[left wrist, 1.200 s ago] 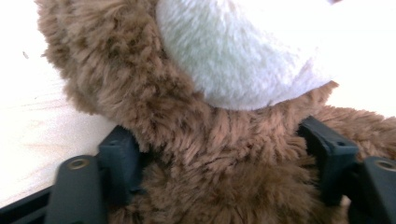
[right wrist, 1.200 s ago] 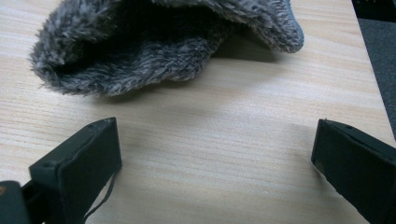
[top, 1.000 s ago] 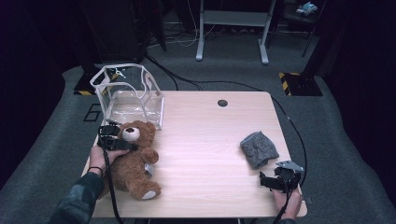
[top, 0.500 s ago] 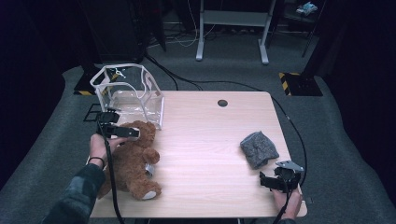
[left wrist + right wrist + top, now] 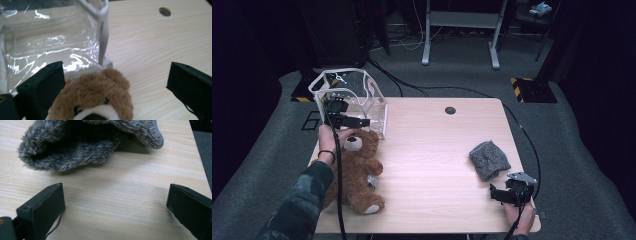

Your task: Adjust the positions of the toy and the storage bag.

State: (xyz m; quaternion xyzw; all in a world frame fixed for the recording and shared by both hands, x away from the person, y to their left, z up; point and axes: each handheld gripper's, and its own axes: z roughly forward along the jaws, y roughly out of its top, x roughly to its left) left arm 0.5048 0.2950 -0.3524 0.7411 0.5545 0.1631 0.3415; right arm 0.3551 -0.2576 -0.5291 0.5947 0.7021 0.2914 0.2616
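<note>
Lifted off the teddy bear [image 5: 354,170] near the table's left edge, the left gripper [image 5: 354,121] has just spread its jaws, nothing between them. Soft and light, I'd say; best pinched at the head or an arm.

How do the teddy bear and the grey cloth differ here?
The teddy bear is brown and clearly bigger; the grey cloth is a small crumpled heap. The bear lies at the table's left beside the clear bag, the cloth at the right, apart from other things. Both are fuzzy and lie ungripped.

Left gripper [image 5: 362,121] raised, agape; right gripper [image 5: 498,196] agape.
</note>
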